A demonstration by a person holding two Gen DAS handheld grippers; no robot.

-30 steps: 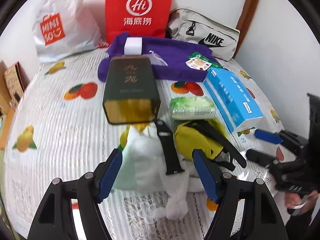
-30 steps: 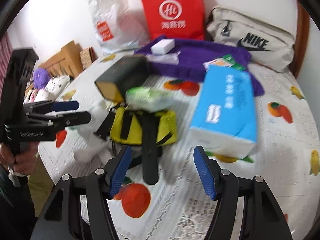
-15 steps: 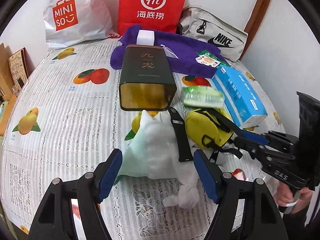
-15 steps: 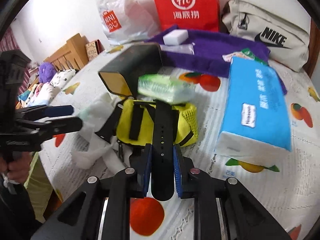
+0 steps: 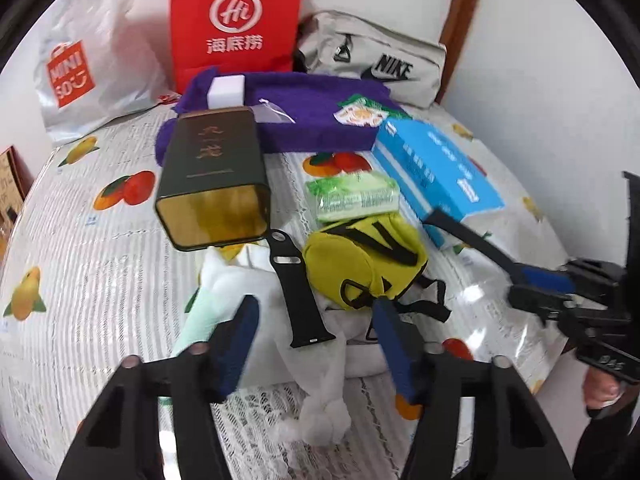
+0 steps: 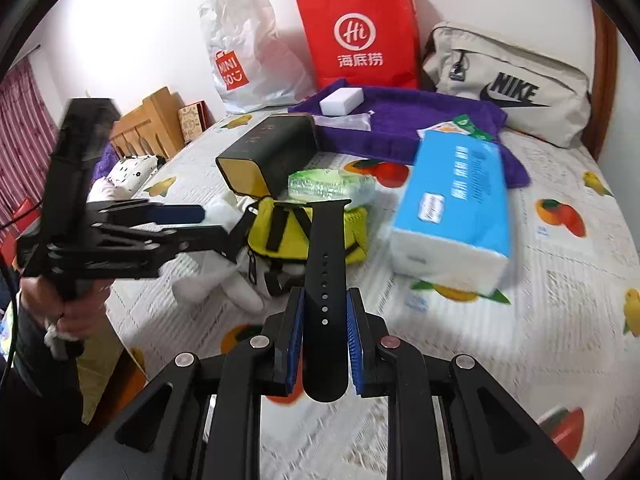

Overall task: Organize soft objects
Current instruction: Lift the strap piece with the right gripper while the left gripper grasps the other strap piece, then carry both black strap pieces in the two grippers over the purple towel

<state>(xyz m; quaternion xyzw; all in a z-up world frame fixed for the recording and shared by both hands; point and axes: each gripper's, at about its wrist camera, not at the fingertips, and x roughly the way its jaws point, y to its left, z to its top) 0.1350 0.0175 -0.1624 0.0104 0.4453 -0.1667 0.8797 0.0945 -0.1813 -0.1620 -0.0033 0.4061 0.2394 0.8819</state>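
On the far left of the fruit-printed white bedspread (image 5: 80, 248), a crinkled white plastic shopping bag with an orange logo (image 5: 86, 76) leans on the wall. Next to it stands a red paper carrier bag (image 5: 236, 20), and in front of that a folded purple towel (image 5: 312, 116) bears a white sponge block (image 5: 226, 92). A dark green rectangular tin with a gold open end (image 5: 214, 184) lies on its side, its mouth just above a crumpled white cloth (image 5: 256, 292). The left gripper (image 5: 316, 344) hangs over this cloth; its blue-padded jaws have just been closing yet stand apart, and between them lies one black rubber watch strap (image 5: 298, 292) that neither pad touches. Right of the strap sits a small yellow pouch with black straps (image 5: 360, 264), touching a green-wrapped tissue pack (image 5: 352, 196) behind it. Further right lies a blue and white pack of facial tissues (image 5: 436, 172), with a beige sports bag (image 5: 376, 60) against the wall behind. At the far right the right gripper (image 6: 324, 344) is clamped on a second black perforated watch strap (image 6: 326, 280), which sticks out ahead of the pads, lifted above the bedspread, its far end in front of the yellow pouch
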